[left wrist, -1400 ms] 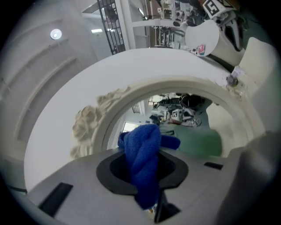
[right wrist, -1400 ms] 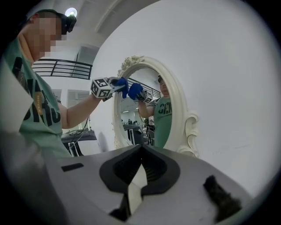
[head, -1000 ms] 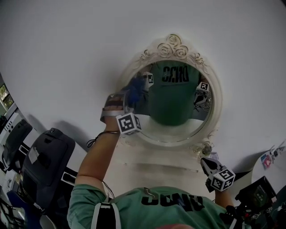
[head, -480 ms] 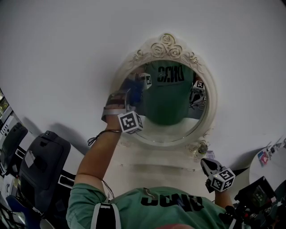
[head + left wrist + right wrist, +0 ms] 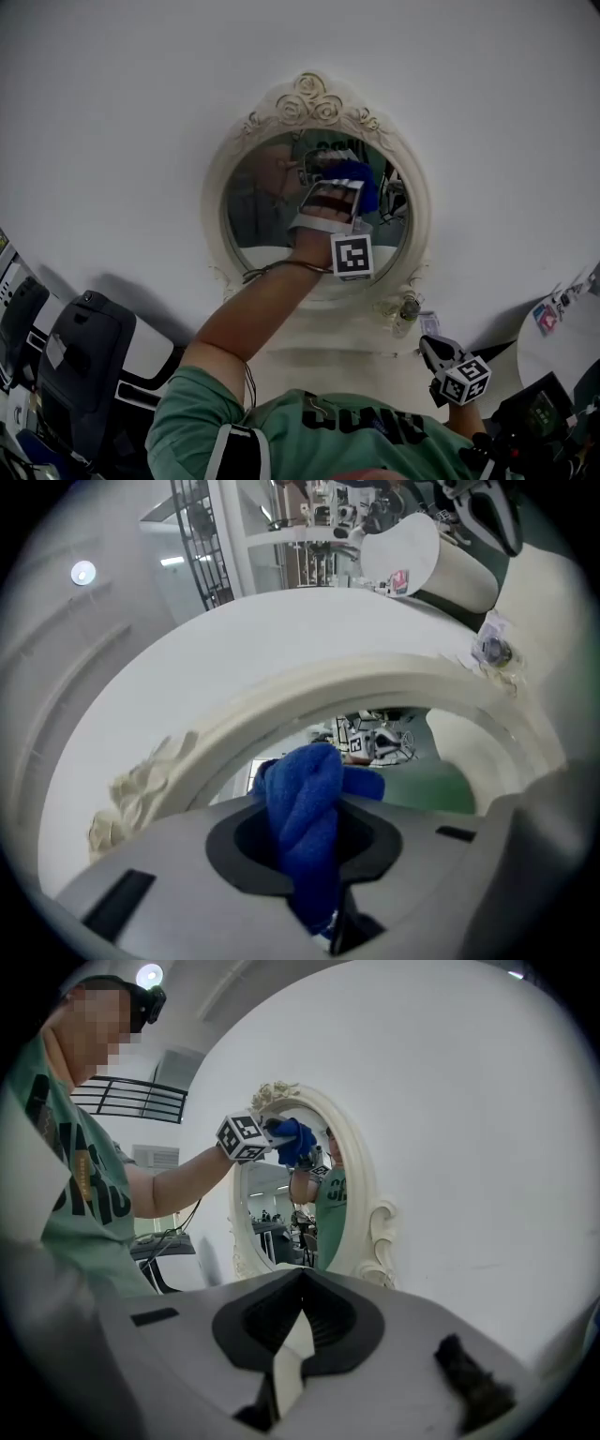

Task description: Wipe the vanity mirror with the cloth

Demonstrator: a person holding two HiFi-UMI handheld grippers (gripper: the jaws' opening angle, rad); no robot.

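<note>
Left gripper (image 5: 345, 190) is up at the vanity mirror (image 5: 255, 202), jaws clamped tight on the blue cloth (image 5: 360, 180). The cloth is bunched against the glass in the mirror's upper right part. Right gripper (image 5: 434, 350) hangs below the mirror's lower right edge, jaws closed together, holding nothing.

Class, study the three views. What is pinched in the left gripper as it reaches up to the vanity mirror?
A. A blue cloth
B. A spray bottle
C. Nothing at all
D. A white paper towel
A: the left gripper view shows the left gripper with its fingers closed on a bunched blue cloth, held up at the glass of the vanity mirror.
</note>
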